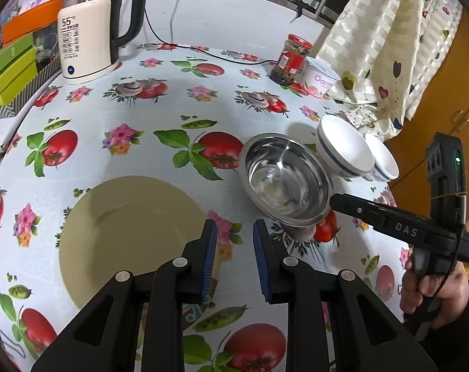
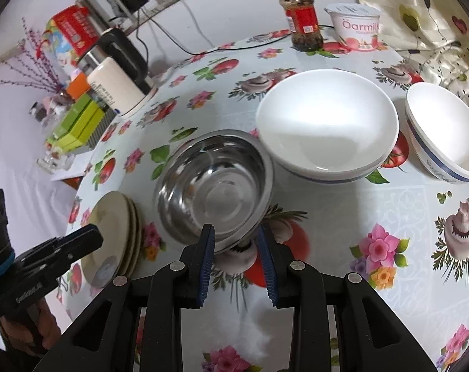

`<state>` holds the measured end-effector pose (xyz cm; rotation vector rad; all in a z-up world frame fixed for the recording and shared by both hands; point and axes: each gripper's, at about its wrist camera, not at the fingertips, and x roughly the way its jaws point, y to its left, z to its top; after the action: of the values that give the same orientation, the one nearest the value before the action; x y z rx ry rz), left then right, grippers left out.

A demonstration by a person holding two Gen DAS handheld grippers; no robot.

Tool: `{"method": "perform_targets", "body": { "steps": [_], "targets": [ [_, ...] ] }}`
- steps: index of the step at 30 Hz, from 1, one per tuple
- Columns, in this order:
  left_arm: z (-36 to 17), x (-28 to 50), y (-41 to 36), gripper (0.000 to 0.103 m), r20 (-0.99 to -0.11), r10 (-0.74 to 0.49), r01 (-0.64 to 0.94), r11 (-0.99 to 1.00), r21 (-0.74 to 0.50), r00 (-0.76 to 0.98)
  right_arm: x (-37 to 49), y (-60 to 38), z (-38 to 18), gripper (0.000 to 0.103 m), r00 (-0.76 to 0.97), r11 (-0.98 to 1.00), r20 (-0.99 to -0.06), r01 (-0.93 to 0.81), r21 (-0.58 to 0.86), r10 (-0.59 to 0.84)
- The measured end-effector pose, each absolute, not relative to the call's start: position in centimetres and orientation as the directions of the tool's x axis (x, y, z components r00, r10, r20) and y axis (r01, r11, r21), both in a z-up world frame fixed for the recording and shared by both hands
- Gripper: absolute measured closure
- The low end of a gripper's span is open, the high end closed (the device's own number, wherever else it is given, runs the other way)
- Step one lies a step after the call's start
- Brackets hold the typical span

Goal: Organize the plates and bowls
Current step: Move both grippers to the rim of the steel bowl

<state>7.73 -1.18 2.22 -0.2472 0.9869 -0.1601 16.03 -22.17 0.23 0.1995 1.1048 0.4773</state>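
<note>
A stack of beige plates [image 1: 126,232] [image 2: 116,235] lies on the flowered tablecloth. A steel bowl [image 1: 284,176] [image 2: 212,183] stands to its right. Two white bowls with blue bands stand beyond it: a wide one [image 1: 343,148] [image 2: 327,124] and a smaller one [image 1: 383,161] [image 2: 442,133]. My left gripper [image 1: 234,232] is open, its jaws apart, hovering over the right edge of the plates. My right gripper [image 2: 236,238] is open, its jaws on either side of the steel bowl's near rim; it also shows in the left wrist view [image 1: 343,201].
A kettle [image 1: 88,31] [image 2: 116,83] stands at the far left with its cable across the table. A red-lidded jar [image 1: 292,59] [image 2: 302,18] and a yogurt tub [image 1: 321,77] [image 2: 355,24] stand at the back. Green boxes [image 1: 8,71] and a curtain [image 1: 383,40] flank the table.
</note>
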Motion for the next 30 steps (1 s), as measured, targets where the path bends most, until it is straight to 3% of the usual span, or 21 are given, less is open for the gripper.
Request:
{"method": "perform_targets", "body": {
  "steps": [17, 30],
  "targets": [
    [1.2, 9.0, -1.8, 0.078, -0.815, -0.260, 0.036, 0.958, -0.283, 0.517, 18.1, -22.3, -1.7, 0.074, 0.334, 0.892, -0.828, -0.215, 0.399, 0.451],
    [1.0, 9.2, -2.6, 0.078, -0.823, -0.265, 0.049, 0.959, -0.279, 0.503, 17.3, -22.9, -1.6, 0.089, 0.301, 0.870, -0.818, -0.227, 0.437, 0.490]
  ]
}}
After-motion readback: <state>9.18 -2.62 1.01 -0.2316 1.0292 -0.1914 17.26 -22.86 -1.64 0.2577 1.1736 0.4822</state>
